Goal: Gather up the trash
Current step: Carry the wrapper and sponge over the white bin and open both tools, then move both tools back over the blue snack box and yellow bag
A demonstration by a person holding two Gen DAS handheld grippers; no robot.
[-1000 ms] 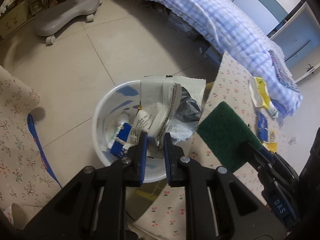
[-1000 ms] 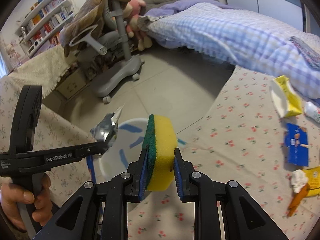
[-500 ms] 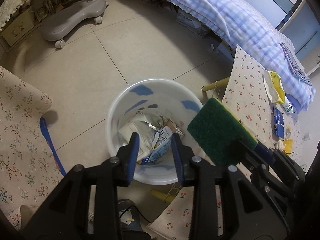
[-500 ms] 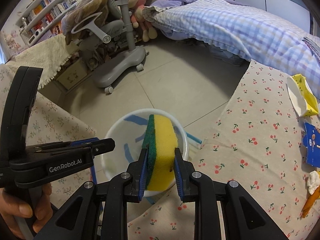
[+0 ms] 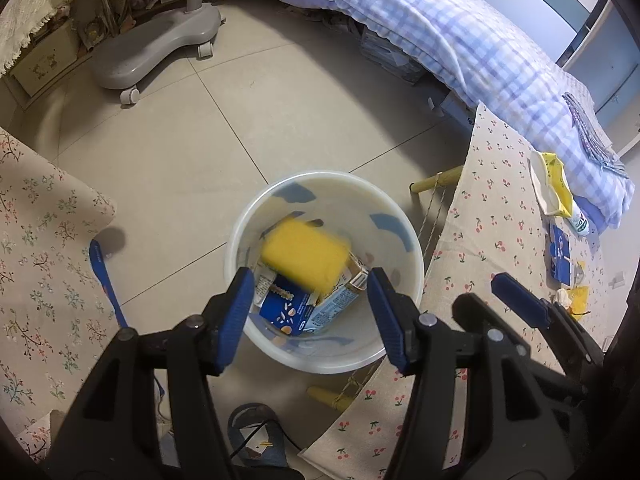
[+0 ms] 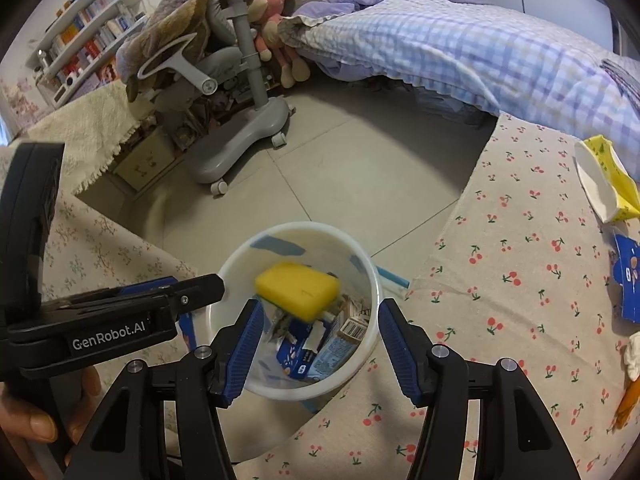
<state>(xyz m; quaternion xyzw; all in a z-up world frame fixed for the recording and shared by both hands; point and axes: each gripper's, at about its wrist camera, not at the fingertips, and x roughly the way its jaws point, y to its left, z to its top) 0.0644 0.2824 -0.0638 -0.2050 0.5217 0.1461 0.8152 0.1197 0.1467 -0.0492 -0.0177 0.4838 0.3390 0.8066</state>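
A white bin (image 5: pixel 416 248) stands on the floor below both grippers, with blue cartons (image 5: pixel 288 312) and wrappers inside. A yellow sponge (image 5: pixel 304 258), blurred, sits in the bin's mouth on top of the cartons; it also shows as the sponge (image 6: pixel 298 290) in the right wrist view. My left gripper (image 5: pixel 310 280) hangs over the bin, jaws opening, nothing between them. My right gripper (image 6: pixel 320 308) is above the same bin (image 6: pixel 372 280), jaws opening and empty. More trash lies on the table: a yellow-white wrapper (image 6: pixel 604 184) and a blue carton (image 6: pixel 628 280).
The table with the cherry-print cloth (image 6: pixel 520 280) borders the bin on the right. A floral cloth (image 5: pixel 40 240) lies to the left. A grey chair base (image 5: pixel 156 52) and a bed with a checked blanket (image 5: pixel 460 32) stand beyond. A hand (image 6: pixel 36 420) holds the left gripper.
The left gripper let its crumpled wrapper fall into the bin and opened. The right gripper then opened and the sponge left it and dropped into the bin.
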